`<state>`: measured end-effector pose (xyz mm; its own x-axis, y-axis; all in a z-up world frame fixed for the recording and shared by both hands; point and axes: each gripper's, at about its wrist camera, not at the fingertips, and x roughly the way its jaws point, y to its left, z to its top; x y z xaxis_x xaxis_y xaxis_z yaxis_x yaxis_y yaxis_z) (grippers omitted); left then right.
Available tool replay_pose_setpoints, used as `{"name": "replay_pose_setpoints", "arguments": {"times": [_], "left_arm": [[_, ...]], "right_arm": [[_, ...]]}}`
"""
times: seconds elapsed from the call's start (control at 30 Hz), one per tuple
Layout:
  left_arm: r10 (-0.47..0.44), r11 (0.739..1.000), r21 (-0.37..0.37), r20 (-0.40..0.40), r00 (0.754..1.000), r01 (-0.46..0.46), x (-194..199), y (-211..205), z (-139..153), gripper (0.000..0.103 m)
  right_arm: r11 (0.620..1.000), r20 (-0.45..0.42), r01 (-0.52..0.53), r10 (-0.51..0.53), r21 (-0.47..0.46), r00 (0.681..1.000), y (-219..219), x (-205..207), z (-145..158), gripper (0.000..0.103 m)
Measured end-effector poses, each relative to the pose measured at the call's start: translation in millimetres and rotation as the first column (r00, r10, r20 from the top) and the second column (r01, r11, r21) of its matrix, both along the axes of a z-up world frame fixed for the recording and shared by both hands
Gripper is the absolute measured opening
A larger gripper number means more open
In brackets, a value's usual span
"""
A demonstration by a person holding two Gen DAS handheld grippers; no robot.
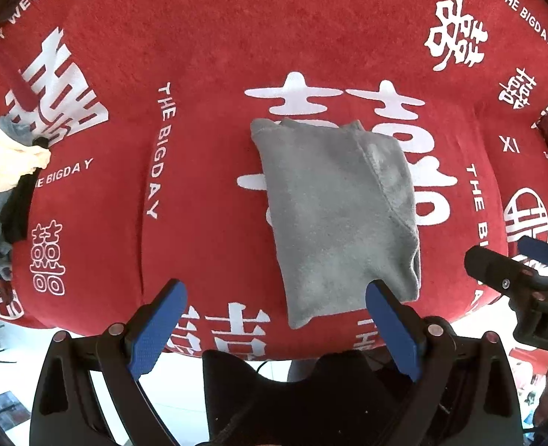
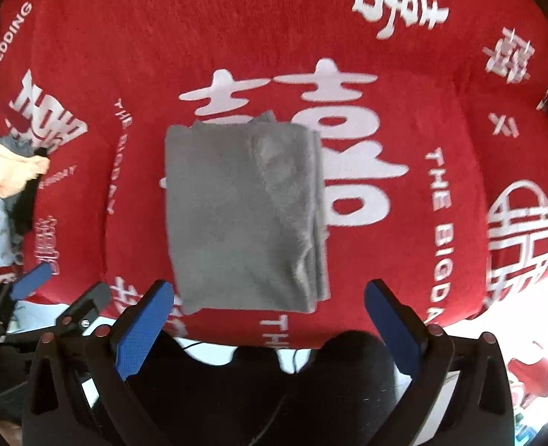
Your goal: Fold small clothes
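Both pairs of jaws are spread wide and nothing is gripped between them. The left gripper [image 1: 275,299] is held just off the near edge of the grey garment [image 1: 333,208], with its right blue pad [image 1: 389,319] seen over the garment's near corner; whether the pad touches the fabric cannot be told. The right gripper [image 2: 268,299] is held at the same near edge, its 2 pads flanking the near hem of the grey garment [image 2: 244,215] rather than closing on it. This stance is judged to be either a release after a fold or a pause before the next grasp.

The garment lies flat as a compact rectangle, with layered edges visible along its right side, so at least 1 fold appears to have been made. It has been set near the middle of the red blanket [image 1: 207,55], over the large white character, presumably so that room is left all round it for handling.

To the left of the grey garment, well apart, a pile of other clothes [image 1: 2,171] is kept at the blanket's edge, probably as pieces waiting for their turn.
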<state>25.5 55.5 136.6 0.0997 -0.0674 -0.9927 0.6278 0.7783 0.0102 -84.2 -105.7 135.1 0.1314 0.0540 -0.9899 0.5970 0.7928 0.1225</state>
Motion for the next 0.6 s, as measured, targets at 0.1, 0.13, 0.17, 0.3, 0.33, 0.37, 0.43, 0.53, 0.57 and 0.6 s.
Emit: {"name": "replay_pose_setpoints", "arguments": {"times": [0.1, 0.13, 0.17, 0.3, 0.33, 0.37, 0.43, 0.53, 0.57, 0.6], "left_arm": [[0.004, 1.000, -0.002, 0.012, 1.000, -0.003, 0.0, -0.7, 2.8, 0.097], [0.005, 1.000, -0.003, 0.011, 1.000, -0.005, 0.4, -1.0, 3.4, 0.097], [0.006, 1.000, -0.002, 0.011, 1.000, -0.006, 1.0, -1.3, 3.9, 0.097], [0.006, 1.000, 0.002, 0.016, 1.000, -0.006, 2.4, -2.7, 5.4, 0.098], [0.006, 1.000, 0.005, 0.019, 1.000, -0.006, 2.7, -2.7, 5.8, 0.098], [0.006, 1.000, 0.009, 0.022, 1.000, -0.006, 2.7, -3.0, 6.0, 0.097], [0.004, 1.000, 0.012, 0.022, 1.000, -0.004, 2.3, -3.4, 5.9, 0.098], [0.002, 1.000, 0.015, 0.024, 1.000, -0.002, 1.7, -3.7, 6.1, 0.097], [0.001, 1.000, 0.015, 0.024, 1.000, -0.001, 1.9, -4.0, 6.2, 0.097], [-0.001, 1.000, 0.016, 0.026, 1.000, 0.001, 1.2, -4.3, 6.4, 0.097]], "right_arm": [[0.997, -0.023, -0.038, 0.036, -0.060, 0.999, 1.5, 4.1, 4.8, 0.102], [0.996, -0.029, -0.046, 0.044, -0.070, 0.999, 1.5, 5.3, 5.9, 0.102], [0.996, -0.033, -0.050, 0.047, -0.075, 0.998, 1.0, 5.9, 6.4, 0.102], [0.994, -0.048, -0.054, 0.049, -0.096, 0.998, 0.3, 7.2, 8.6, 0.102], [0.994, -0.050, -0.055, 0.051, -0.096, 0.997, 0.2, 7.4, 9.0, 0.102], [0.994, -0.051, -0.057, 0.052, -0.096, 0.997, 1.3, 7.0, 9.0, 0.102], [0.993, -0.055, -0.063, 0.058, -0.099, 0.997, 2.6, 7.0, 9.1, 0.102], [0.994, -0.054, -0.068, 0.063, -0.091, 0.997, 4.7, 6.1, 9.0, 0.102], [0.994, -0.053, -0.068, 0.064, -0.090, 0.997, 5.3, 5.8, 9.1, 0.102], [0.994, -0.052, -0.068, 0.064, -0.090, 0.997, 5.3, 5.8, 9.6, 0.102]]}}
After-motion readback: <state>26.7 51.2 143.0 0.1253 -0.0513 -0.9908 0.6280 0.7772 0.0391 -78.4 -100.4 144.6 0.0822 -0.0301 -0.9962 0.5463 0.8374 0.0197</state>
